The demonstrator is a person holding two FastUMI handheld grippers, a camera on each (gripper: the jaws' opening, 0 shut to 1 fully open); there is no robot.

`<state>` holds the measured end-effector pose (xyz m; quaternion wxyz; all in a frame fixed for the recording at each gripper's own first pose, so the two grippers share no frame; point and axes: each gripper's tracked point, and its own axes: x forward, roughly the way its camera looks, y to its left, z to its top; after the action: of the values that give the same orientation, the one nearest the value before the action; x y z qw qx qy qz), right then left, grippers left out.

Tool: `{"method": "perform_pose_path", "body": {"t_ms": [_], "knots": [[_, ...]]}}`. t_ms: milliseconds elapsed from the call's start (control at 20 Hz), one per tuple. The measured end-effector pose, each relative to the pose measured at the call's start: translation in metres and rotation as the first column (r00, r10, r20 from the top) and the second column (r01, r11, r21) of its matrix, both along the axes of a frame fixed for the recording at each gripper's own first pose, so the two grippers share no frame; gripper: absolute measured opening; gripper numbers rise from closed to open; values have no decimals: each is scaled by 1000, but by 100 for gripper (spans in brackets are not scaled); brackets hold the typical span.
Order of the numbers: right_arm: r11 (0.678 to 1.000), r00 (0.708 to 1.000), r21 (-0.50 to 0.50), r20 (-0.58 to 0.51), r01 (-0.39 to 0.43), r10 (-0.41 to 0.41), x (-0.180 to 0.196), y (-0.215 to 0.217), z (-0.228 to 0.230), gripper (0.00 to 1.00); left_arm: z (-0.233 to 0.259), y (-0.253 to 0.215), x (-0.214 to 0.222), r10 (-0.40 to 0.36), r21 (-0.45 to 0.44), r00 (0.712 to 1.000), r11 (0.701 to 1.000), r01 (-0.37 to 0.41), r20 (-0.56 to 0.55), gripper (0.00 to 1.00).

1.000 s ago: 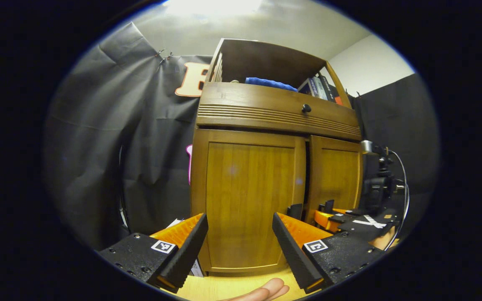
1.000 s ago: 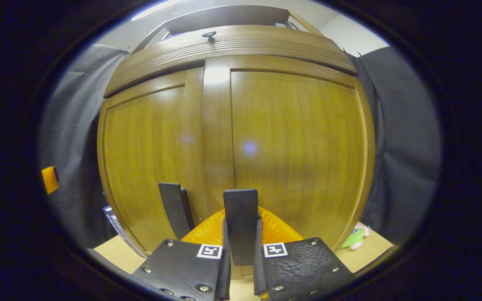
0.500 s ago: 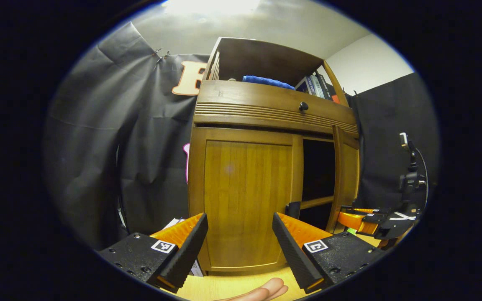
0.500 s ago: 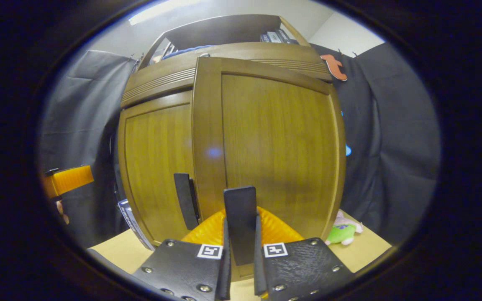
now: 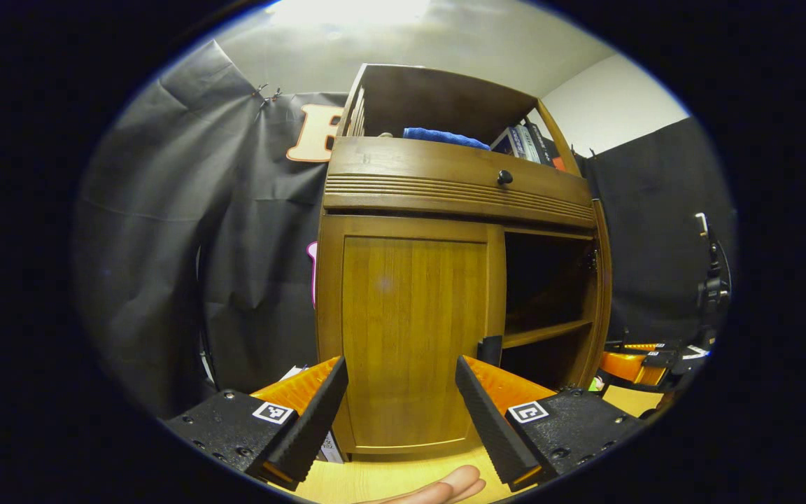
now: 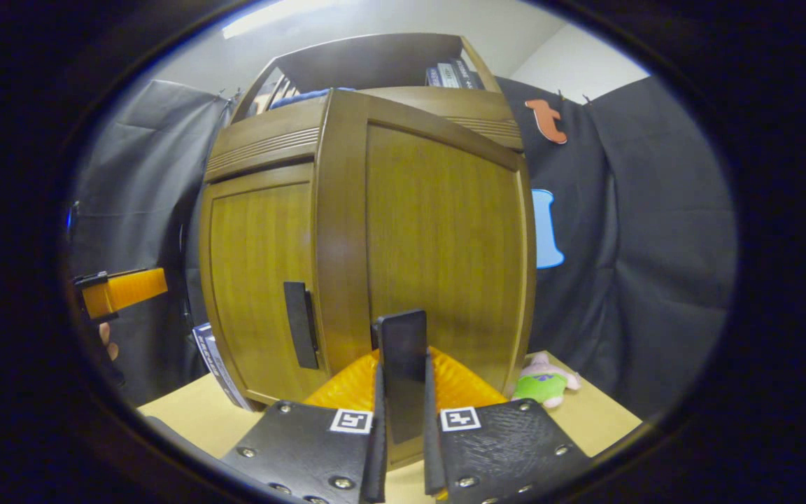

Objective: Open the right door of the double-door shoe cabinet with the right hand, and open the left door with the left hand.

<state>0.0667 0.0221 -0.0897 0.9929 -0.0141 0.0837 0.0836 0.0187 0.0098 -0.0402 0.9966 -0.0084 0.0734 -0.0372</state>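
The wooden shoe cabinet (image 5: 445,189) stands on a light table. Its left door (image 5: 406,336) is closed, with a dark handle (image 5: 490,350) at its right edge. My left gripper (image 5: 401,413) hangs open just in front of that door, touching nothing. The right door (image 5: 602,294) stands swung wide, showing a dark inside and a shelf (image 5: 546,332). In the right gripper view my right gripper (image 6: 403,392) is shut on the right door's dark handle (image 6: 403,350), facing the door's panel (image 6: 445,245). The left door (image 6: 259,280) and its handle (image 6: 298,334) lie behind it to the left.
A blue cloth (image 5: 445,136) and books (image 5: 525,143) sit on the cabinet's top shelf above a drawer knob (image 5: 505,177). Papers (image 6: 210,357) lean at the cabinet's left foot. A plush toy (image 6: 546,381) lies on the table (image 6: 599,413) by the open door. A stand (image 5: 711,280) rises at right.
The right door has swung from nearly closed to wide open, pulled by my right gripper on its handle. My left gripper has stayed open in front of the left door.
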Motion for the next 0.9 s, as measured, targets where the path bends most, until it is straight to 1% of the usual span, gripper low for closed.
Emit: {"method": "perform_pose_path", "body": {"t_ms": [150, 350, 500, 550, 600, 750, 800, 850, 900], "knots": [[1000, 1000, -12, -3, -2, 2, -10, -12, 1, 21, 1, -2, 0, -6, -2, 1000, 1000, 6, 0, 93], [999, 999, 8, -14, 31, -31, -18, -25, 1, 21, -2, -7, -1, -14, 4, 1000, 1000, 14, -7, 93], [998, 999, -34, -3, 47, -47, -24, -35, 5, 21, -4, -13, -2, -31, 6, 999, 999, 31, -15, 93], [997, 998, -42, -1, 60, -60, -26, -40, 6, 21, -4, -17, -3, -50, -3, 999, 999, 50, -18, 96], [996, 997, -53, 1, 74, -74, -29, -45, 7, 21, -4, -21, -4, -66, -10, 998, 998, 66, -19, 93], [991, 995, -90, 9, 98, -98, -35, -55, 9, 20, -2, -20, -5, -64, -6, 998, 998, 64, -14, 93], [989, 993, -93, 3, 117, -117, -38, -62, 7, 22, -2, -21, -6, -64, -6, 998, 998, 64, -13, 93], [989, 992, -72, 10, 130, -130, -54, -67, 20, 21, -1, -20, -6, -64, -6, 998, 998, 64, -11, 93], [989, 991, -60, 0, 132, -132, -41, -71, 12, 7, -1, -19, -7, -62, -4, 998, 998, 61, -11, 93]]}}
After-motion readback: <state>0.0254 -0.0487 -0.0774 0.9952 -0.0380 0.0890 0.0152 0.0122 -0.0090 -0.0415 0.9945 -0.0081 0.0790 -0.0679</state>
